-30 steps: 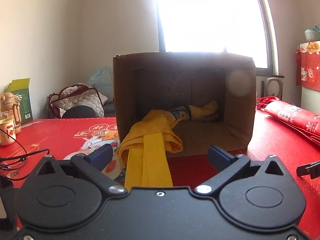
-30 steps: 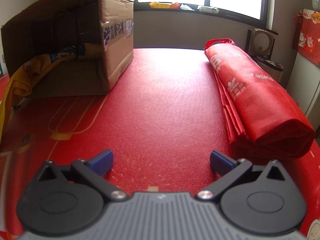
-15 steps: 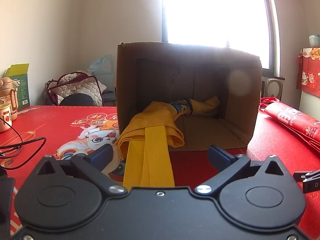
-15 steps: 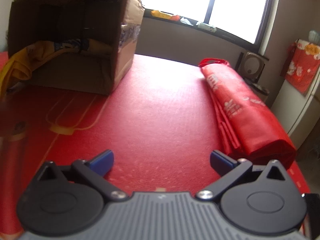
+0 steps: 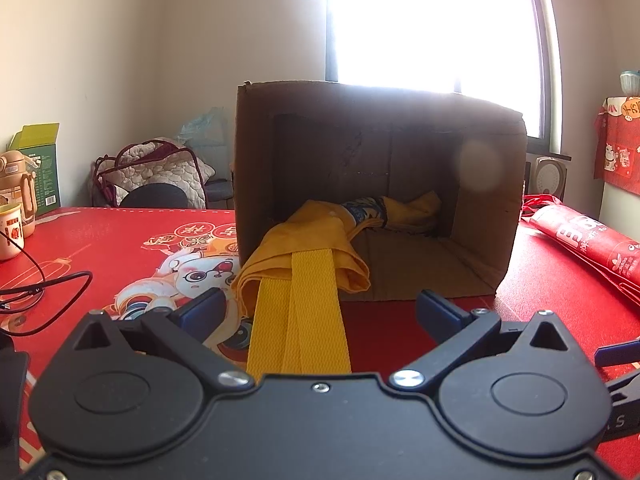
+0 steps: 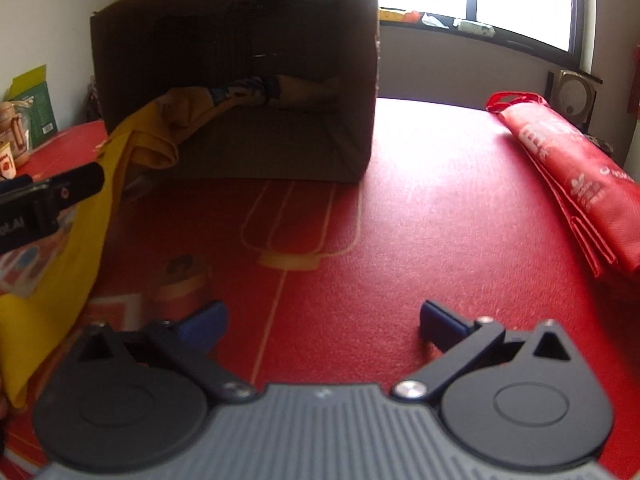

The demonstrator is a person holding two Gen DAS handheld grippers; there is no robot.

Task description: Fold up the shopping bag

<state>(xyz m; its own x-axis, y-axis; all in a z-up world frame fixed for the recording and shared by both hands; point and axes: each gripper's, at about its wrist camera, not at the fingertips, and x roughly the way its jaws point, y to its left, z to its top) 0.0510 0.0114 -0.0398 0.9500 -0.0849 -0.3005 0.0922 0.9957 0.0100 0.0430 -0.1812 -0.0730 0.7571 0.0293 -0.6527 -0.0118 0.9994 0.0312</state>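
yellow bag (image 5: 316, 240) lies half in the cardboard box (image 5: 376, 120), which sits on its side on the red tablecloth (image 5: 100, 240), open mouth toward the camera; bag body bunched at the back of the box, front part spilling over the box's lower edge, yellow strap (image 5: 298, 312) running out toward the left gripper (image 5: 320, 312). Left gripper spread wide, strap passes between the fingers, neither pad touching it. Right gripper (image 6: 322, 322) also spread wide, holding nothing, over bare cloth just right of the bag. Folded red bag (image 6: 572, 172) lies well apart on the right. Far left: black cable (image 5: 48, 284), mug (image 5: 10, 230), green carton (image 5: 40, 168). Quilted bag (image 5: 156, 168) behind the table. Bright window (image 5: 432, 20) behind the box
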